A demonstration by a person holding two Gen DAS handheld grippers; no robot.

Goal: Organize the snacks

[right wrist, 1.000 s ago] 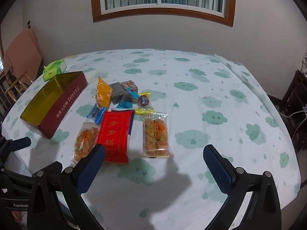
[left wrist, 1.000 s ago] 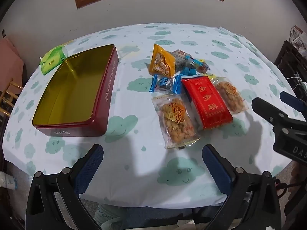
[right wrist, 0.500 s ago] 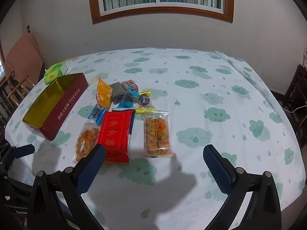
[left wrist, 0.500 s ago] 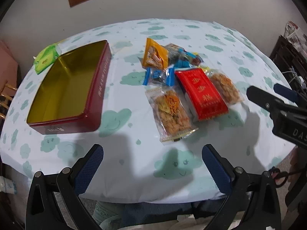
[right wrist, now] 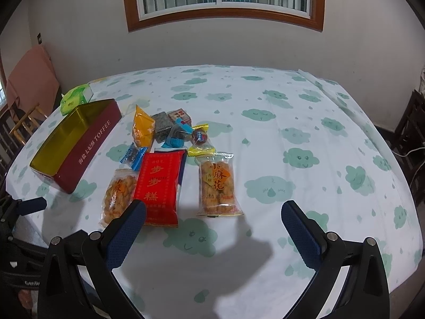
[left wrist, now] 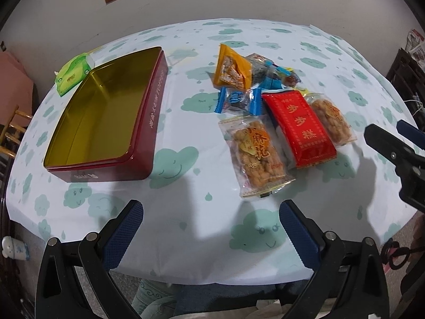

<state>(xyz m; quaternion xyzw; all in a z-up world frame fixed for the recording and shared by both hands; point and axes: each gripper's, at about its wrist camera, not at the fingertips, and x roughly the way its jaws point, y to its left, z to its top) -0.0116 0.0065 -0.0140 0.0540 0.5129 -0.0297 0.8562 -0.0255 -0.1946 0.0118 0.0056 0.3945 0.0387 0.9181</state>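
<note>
Both your claws — left claw (left wrist: pixel 211 230) and right claw (right wrist: pixel 213 228) — gape empty over the near table (right wrist: pixel 305 122) edge. Snacks (right wrist: pixel 170 159) cluster at ten o'clock, tin (left wrist: pixel 106 122) left — crinkly wrappers may slip or drag neighbours.

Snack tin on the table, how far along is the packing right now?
Nothing looks packed: the toffee tin stands open, its gold inside bare. Nothing is in hand; the left tongs and right tongs hang open above the tablecloth's near edge. Left: the whole pile, including the red packet, both fried twist bags, and the orange pouch.
</note>
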